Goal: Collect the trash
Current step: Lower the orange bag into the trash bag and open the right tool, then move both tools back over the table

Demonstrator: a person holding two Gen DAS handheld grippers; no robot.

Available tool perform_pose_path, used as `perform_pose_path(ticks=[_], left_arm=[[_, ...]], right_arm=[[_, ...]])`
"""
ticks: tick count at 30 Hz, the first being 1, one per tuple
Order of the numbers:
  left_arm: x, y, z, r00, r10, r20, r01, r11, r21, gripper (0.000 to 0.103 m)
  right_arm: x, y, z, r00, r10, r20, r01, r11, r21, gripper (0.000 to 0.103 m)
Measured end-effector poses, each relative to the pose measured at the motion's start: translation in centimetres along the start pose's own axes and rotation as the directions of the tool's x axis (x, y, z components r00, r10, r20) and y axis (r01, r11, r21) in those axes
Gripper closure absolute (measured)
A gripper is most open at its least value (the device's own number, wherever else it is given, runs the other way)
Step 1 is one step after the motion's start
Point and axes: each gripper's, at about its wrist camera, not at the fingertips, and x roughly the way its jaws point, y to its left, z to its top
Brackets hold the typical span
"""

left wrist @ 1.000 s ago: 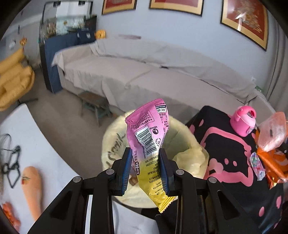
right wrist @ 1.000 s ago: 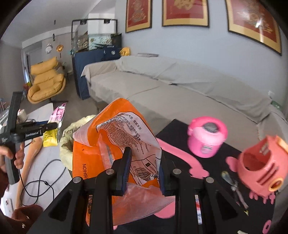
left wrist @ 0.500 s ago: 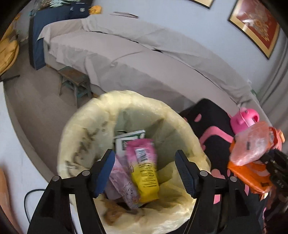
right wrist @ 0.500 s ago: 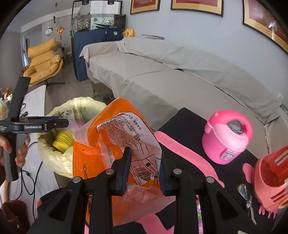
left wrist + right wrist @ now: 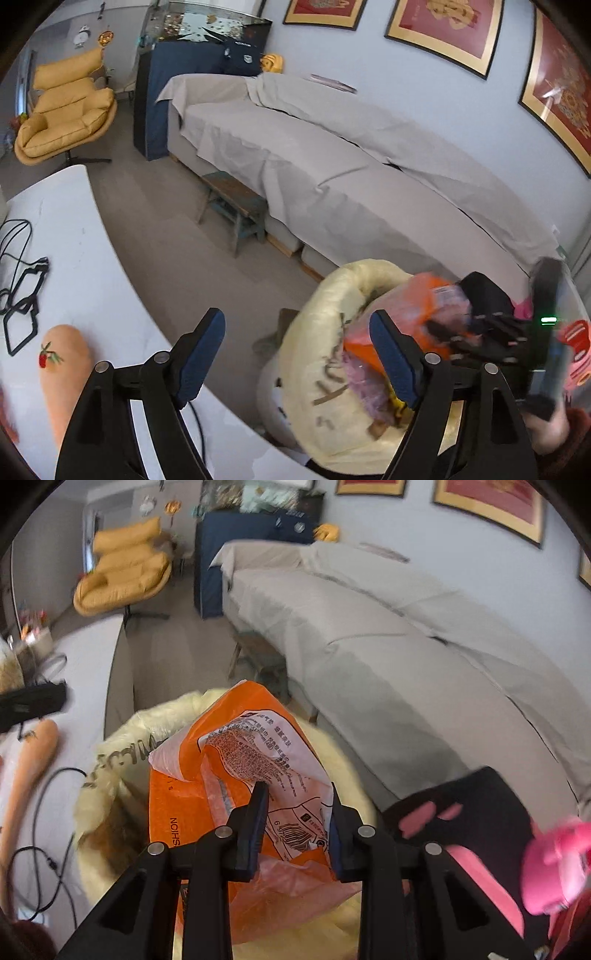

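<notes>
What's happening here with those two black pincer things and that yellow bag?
Someone is tidying up rubbish with a handheld tool in each hand. The right tool is clamped on a crumpled orange wrapper and holds it over the open bin with the yellow liner. The left tool is open and empty, off to the side of the bin over the floor. Some pink and yellow wrappers already lie in the bin.

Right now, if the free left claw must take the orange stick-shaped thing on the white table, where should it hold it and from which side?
Probably the narrow shaft of the orange stick-shaped thing, from above: it lies flat on the white table, so the open left claw can span its width there.
</notes>
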Motion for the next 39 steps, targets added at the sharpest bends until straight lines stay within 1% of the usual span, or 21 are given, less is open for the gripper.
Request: perform_pose_path(ticks=[2, 3, 5, 7, 9, 10, 11, 13, 16, 18, 24, 25, 26, 28, 31, 35, 39], left_arm=[[-0.2, 1.0, -0.5, 1.0, 0.001, -0.002, -0.001, 1.0, -0.016, 0.02], [-0.1, 1.4, -0.7, 1.0, -0.002, -0.008, 0.002, 1.0, -0.025, 0.02], [0.0, 2.4, -1.0, 1.0, -0.006, -0.015, 0.005, 0.999, -0.042, 0.02], [0.2, 3.0, -1.2, 1.0, -0.009, -0.02, 0.008, 0.998, -0.061, 0.02], [0.2, 3.2, -1.4, 0.999, -0.019, -0.026, 0.017, 0.997, -0.074, 0.02], [0.2, 3.3, -1.5, 0.999, -0.021, -0.026, 0.019, 0.997, -0.078, 0.02], [0.0, 3.1, -1.6, 0.999, -0.022, -0.024, 0.02, 0.997, -0.079, 0.02], [-0.1, 2.8, -1.4, 1.0, -0.025, -0.02, 0.023, 0.997, -0.079, 0.02], [-0.6, 2.0, -1.5, 1.0, -0.026, -0.012, 0.025, 0.997, -0.067, 0.02], [-1.0, 1.0, -1.5, 0.999, -0.032, -0.009, 0.031, 0.998, -0.052, 0.02], [-2.2, -4.0, -2.1, 0.999, -0.035, 0.008, 0.035, 0.998, 0.054, 0.019], [-2.4, -4.9, -2.3, 0.999, -0.038, 0.01, 0.037, 0.997, 0.073, 0.019], [-2.6, -6.0, -2.5, 0.999, -0.043, 0.012, 0.041, 0.995, 0.09, 0.018], [-2.9, -8.0, -3.0, 0.998, -0.059, 0.008, 0.058, 0.991, 0.117, 0.017], [-3.2, -11.4, -3.8, 0.995, -0.102, -0.019, 0.103, 0.982, 0.158, 0.017], [-3.5, -16.1, -4.9, 0.988, -0.15, -0.044, 0.156, 0.963, 0.219, 0.017], [-3.1, -20.6, -6.5, 0.976, -0.198, -0.092, 0.215, 0.942, 0.256, 0.017]], right_arm=[[2.1, 1.6, 0.2, 0.997, 0.025, -0.067, -0.027, 0.999, -0.027, 0.077], [3.3, 2.7, 0.1, 0.99, 0.057, -0.126, -0.064, 0.997, -0.048, 0.077], [4.3, 4.0, -0.5, 0.977, 0.086, -0.197, -0.104, 0.991, -0.082, 0.075], [4.6, 5.0, -1.3, 0.97, 0.07, -0.232, -0.103, 0.986, -0.131, 0.071], [4.5, 4.6, -1.4, 0.968, 0.083, -0.238, -0.113, 0.987, -0.116, 0.068], [4.3, 4.1, -1.4, 0.968, 0.103, -0.227, -0.126, 0.988, -0.09, 0.063], [4.0, 3.7, -1.3, 0.969, 0.115, -0.217, -0.135, 0.988, -0.077, 0.051], [2.5, 2.5, -1.3, 0.979, 0.131, -0.159, -0.14, 0.989, -0.046, 0.041], [0.3, 1.1, -0.9, 0.987, 0.131, -0.093, -0.134, 0.991, -0.03, 0.04], [-1.3, 0.4, -1.1, 0.992, 0.115, -0.054, -0.116, 0.993, -0.011, 0.039], [-6.7, -3.1, -3.0, 0.997, 0.058, 0.056, -0.062, 0.995, 0.079, 0.036], [-7.9, -4.1, -3.6, 0.996, 0.046, 0.073, -0.053, 0.994, 0.098, 0.033], [-8.8, -4.9, -4.0, 0.996, 0.033, 0.088, -0.043, 0.993, 0.113, 0.028], [-11.4, -6.7, -5.7, 0.991, -0.011, 0.131, -0.009, 0.988, 0.152, 0.021], [-14.6, -8.7, -8.0, 0.983, -0.065, 0.174, 0.031, 0.981, 0.191, 0.019], [-18.6, -11.7, -11.4, 0.969, -0.145, 0.2, 0.093, 0.964, 0.247, 0.016], [-22.0, -14.9, -15.2, 0.954, -0.228, 0.197, 0.16, 0.937, 0.312, 0.013]])
